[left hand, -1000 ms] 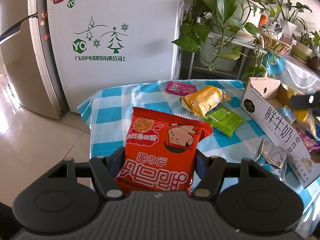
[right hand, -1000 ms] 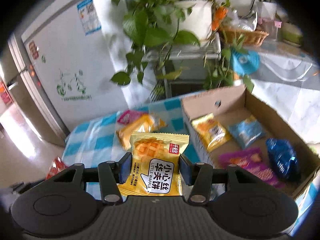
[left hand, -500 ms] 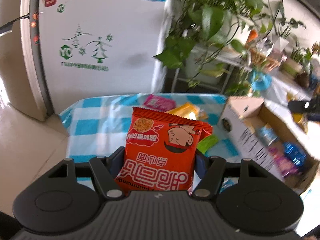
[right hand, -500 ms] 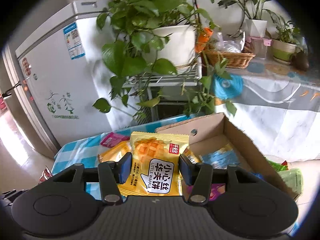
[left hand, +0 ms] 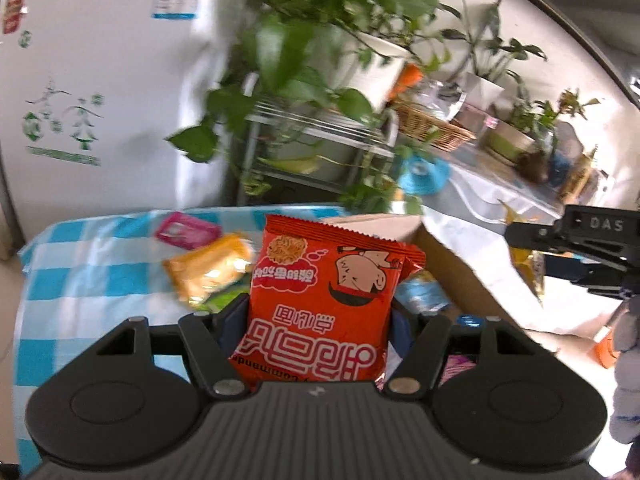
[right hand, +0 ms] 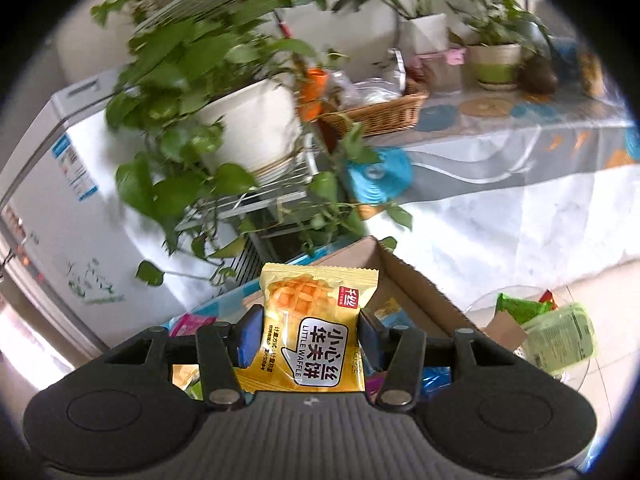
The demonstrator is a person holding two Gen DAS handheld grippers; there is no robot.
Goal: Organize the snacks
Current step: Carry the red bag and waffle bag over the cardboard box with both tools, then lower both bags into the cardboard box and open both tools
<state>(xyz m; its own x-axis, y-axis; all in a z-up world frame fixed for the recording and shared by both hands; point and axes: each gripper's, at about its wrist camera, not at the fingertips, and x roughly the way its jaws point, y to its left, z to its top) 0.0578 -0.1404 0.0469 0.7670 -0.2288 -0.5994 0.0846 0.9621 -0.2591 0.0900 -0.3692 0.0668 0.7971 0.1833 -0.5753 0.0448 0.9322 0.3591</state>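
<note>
The left tongs [left hand: 320,316] are clamping the red noodle snack packet [left hand: 326,304] upright at the bottom centre of the left wrist view, both pads pressing its sides, exactly as a second ago. The right tongs [right hand: 307,334] are likewise gripping the yellow waffle packet [right hand: 312,328] at the bottom centre of the right wrist view, the grip unchanged.

What is differing is everything behind them. In the left view the cardboard box [left hand: 460,264], which a second ago was lying along the right edge with its printed side facing, is now sitting just behind the red packet, its open inside showing a blue packet [left hand: 420,296]. The checked table [left hand: 92,264] is now filling only the lower left, with the orange packet [left hand: 208,270] and pink packet [left hand: 186,232] lying on it, blurred. The other tool is appearing at the right edge of that view, over the box.

In the right view the box [right hand: 412,288] is now reaching only the lower middle, mostly hidden behind the waffle packet, where earlier its whole interior was showing. Beyond, the potted plant [right hand: 248,128] and wicker basket [right hand: 380,112] are filling the upper frame, and the white fridge [right hand: 60,208] is sitting at the left edge.
</note>
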